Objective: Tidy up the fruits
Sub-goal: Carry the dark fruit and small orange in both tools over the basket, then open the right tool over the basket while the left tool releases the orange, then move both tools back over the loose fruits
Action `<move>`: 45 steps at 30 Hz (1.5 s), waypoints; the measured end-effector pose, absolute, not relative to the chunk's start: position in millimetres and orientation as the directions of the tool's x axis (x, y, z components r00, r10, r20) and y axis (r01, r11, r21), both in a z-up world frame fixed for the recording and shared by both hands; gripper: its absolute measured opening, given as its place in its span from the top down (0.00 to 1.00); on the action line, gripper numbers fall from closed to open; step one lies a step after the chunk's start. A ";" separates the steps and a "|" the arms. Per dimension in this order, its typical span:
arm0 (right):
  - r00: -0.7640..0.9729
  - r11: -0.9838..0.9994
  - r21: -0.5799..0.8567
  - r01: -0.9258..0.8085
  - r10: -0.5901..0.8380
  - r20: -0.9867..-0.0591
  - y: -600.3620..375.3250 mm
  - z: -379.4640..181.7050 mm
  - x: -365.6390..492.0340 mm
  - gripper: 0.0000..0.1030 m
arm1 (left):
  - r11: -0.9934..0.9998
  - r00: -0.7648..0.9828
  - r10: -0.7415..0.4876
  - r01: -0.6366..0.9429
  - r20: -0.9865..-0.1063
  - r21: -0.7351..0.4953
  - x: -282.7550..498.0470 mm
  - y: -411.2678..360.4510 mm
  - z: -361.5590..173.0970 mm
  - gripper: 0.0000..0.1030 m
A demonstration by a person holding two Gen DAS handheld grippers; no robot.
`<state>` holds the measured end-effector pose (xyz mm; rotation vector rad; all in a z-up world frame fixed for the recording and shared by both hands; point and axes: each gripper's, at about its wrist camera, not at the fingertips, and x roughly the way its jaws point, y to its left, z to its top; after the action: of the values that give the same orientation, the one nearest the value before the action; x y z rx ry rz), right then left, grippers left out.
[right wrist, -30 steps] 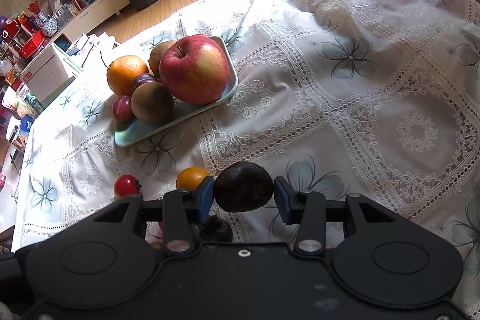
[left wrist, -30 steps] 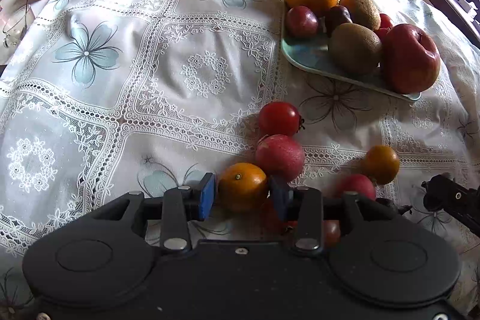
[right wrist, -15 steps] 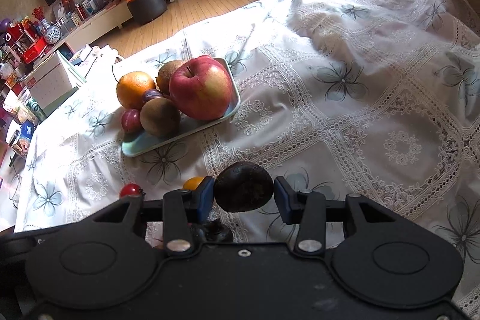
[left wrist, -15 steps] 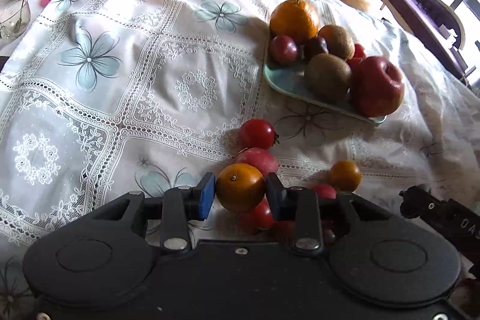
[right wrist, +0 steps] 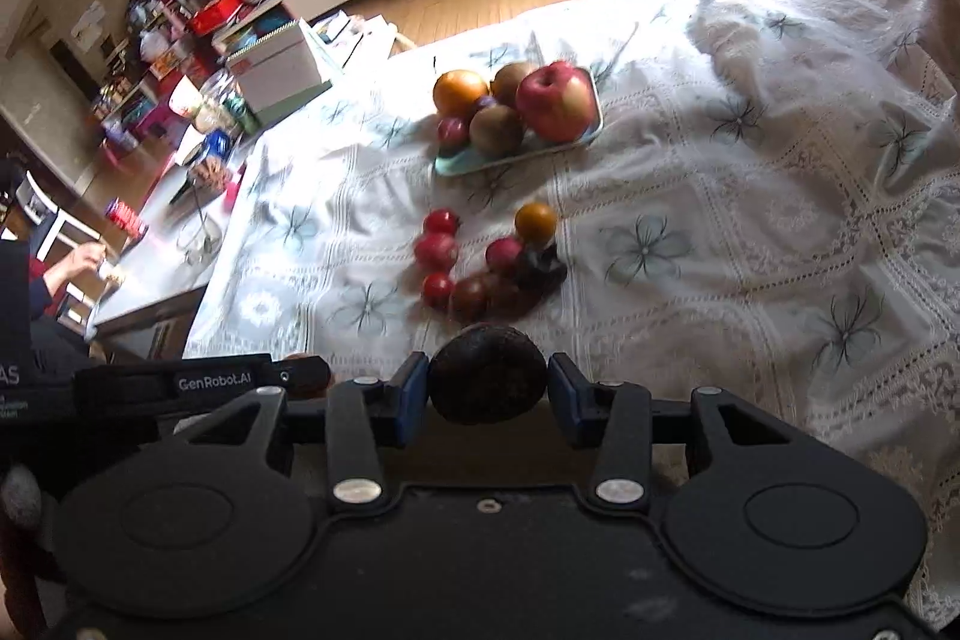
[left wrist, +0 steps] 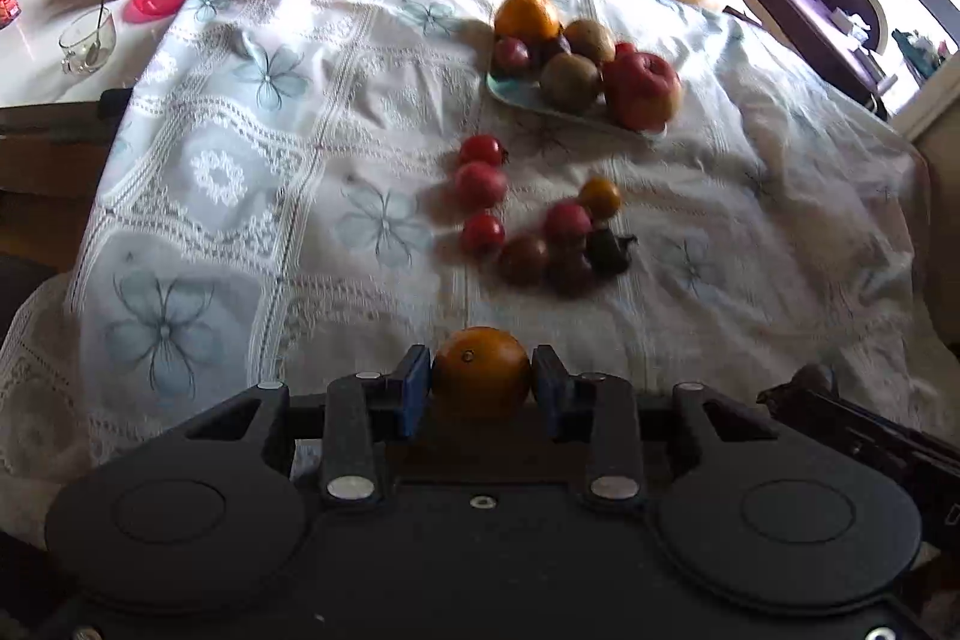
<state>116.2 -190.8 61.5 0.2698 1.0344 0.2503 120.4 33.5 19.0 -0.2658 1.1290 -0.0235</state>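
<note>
"GenRobot.AI" on black strap [right wrist: 180, 381] beside right tongs.

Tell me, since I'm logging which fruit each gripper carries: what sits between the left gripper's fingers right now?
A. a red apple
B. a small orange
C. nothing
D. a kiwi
B: in the left wrist view the left gripper is closed on a small orange, held above the tablecloth, while the red apple sits on the tray.
</note>
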 end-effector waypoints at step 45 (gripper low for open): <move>0.467 0.995 0.082 -0.062 0.102 -0.879 -171.6 63.6 175.2 0.49 | 0.986 0.344 -0.113 -0.079 -0.932 -0.148 138.2 38.5 68.5 0.58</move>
<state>175.2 -171.6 63.6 0.0403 1.0807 0.1008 138.2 38.5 68.5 -0.1786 1.2210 -0.0219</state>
